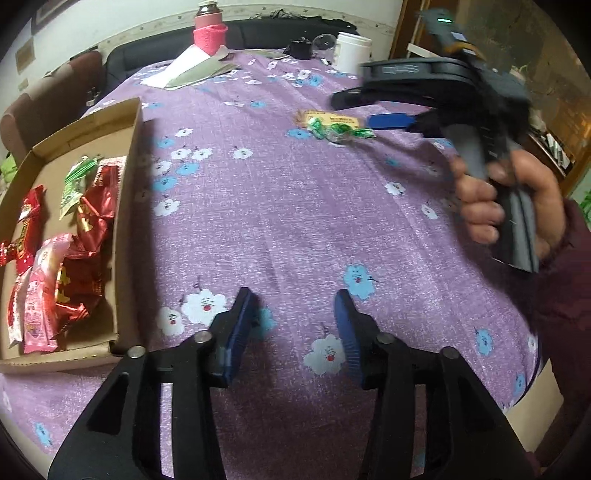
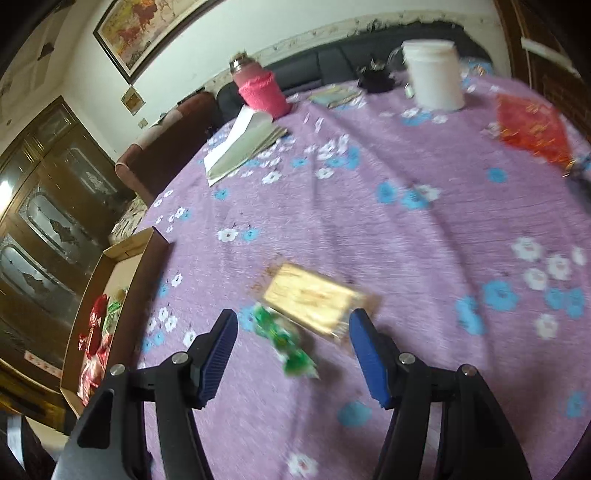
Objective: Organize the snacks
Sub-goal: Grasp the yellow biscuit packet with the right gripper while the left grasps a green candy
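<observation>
A cardboard box at the table's left holds several red, pink and green snack packets; the right wrist view shows the same box at its left edge. My left gripper stands open over the bare purple tablecloth, just right of the box, with nothing between its fingers. A green-wrapped candy and a flat yellow snack packet lie together on the cloth. My right gripper is open just above them, the candy between its fingers without contact. From the left wrist view, a hand holds that gripper beside the candy.
At the table's far side stand a pink flask, a white jar and folded papers. A red packet lies at the far right. Sofas and a dark wooden cabinet surround the table.
</observation>
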Tool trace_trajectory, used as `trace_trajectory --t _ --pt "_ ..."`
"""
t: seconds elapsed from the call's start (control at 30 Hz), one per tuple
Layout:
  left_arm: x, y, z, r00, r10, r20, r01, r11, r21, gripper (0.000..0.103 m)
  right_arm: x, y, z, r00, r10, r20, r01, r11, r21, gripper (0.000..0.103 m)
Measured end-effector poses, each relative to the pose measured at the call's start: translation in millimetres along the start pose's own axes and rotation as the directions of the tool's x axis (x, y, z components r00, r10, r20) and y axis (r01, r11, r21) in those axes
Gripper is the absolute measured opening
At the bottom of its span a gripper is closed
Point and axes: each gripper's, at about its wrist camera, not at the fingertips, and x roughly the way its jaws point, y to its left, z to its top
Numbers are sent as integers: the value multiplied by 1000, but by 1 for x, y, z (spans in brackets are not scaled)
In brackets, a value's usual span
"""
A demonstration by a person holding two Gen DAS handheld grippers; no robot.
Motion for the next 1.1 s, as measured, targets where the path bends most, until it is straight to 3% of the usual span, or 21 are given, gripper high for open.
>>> trace_trajectory --t 0.07,0.13,0.2,0.23,0.3,0.37,0.43,0.53,0.67,0.77,0.8,0.9,1.1 --pt "1 -4 -1 1000 -16 8 15 1000 23 65 10 8 1 1000 15 -26 -15 1000 -9 67" --pt "2 -12 -5 1000 -7 18 6 998 64 72 11 18 -1 991 115 -61 -117 993 -19 67" --pt "3 -19 -7 1000 5 26 -7 995 98 80 8 26 -4 951 287 -118 -290 957 -2 67" --pt "4 -22 -9 999 11 30 -14 994 113 82 1 30 -3 943 312 -113 -316 948 -20 67" --pt "4 -26 -12 999 20 38 -24 992 125 85 -12 34 1 968 242 -66 -247 965 -84 67" --pt "4 -25 -13 999 -6 36 1 993 118 92 -17 35 7 998 57 -19 -59 989 -138 67" --pt "4 -25 -13 999 -25 34 21 993 113 94 -13 35 10 994 -107 9 107 976 -188 67" --pt "4 -25 -15 999 -34 38 30 993 112 95 2 40 9 969 -241 47 244 932 -269 67" --pt "3 -22 -14 997 -58 43 54 994 92 95 31 51 6 961 -277 18 265 897 -355 67" --pt "1 -22 -15 997 -60 51 55 994 89 95 45 48 10 960 -279 -7 258 899 -353 66" --pt "1 -22 -14 997 -60 53 55 994 91 95 48 44 10 963 -270 -25 247 911 -331 55" --pt "0 -17 -11 996 -85 40 83 995 60 95 43 38 8 970 -243 -29 224 930 -291 38" --pt "-12 18 16 977 -208 53 213 971 -112 94 15 23 -14 969 -245 -11 236 943 -237 37"
